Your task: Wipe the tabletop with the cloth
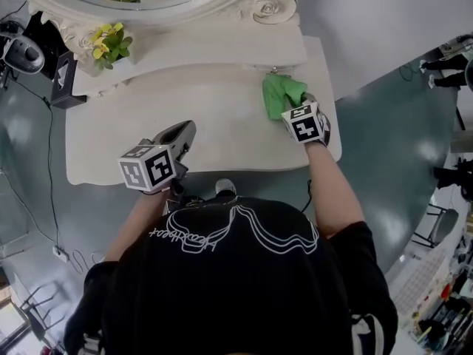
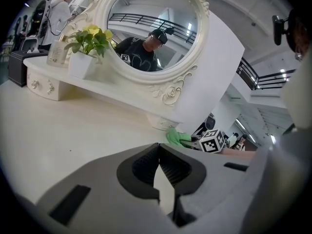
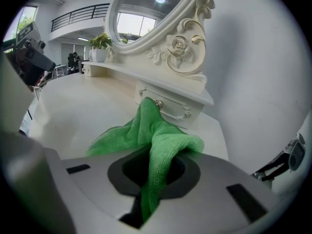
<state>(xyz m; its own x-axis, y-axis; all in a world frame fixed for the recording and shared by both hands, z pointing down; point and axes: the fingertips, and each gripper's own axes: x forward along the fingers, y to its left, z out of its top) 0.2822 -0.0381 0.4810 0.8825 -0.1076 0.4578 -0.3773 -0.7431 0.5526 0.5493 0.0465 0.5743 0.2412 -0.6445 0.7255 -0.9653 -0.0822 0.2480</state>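
Standing beside the dressing table, noting positions

Right gripper: the jaws are closed onto a fold of the green microfibre cloth. In the right gripper view the cloth runs down between the two dark pads of this gripper, and the rest spreads forward onto the surface.

Cloth location: the rear right part of the cream-white wooden tabletop, lying flat and bunched. Its far tip is up against the small drawer under the raised shelf, just beside the drawer's knob.

Left gripper: held over the front middle of the tabletop, well apart from the cloth. In the left gripper view its jaws meet at the tips with nothing between them; bare tabletop lies ahead of it.

Surroundings: an oval mirror in a carved white frame stands at the back. A white pot of yellow flowers sits on the left end of the shelf, and a black box is just beside that end.

The person leans over the front edge with both forearms extended
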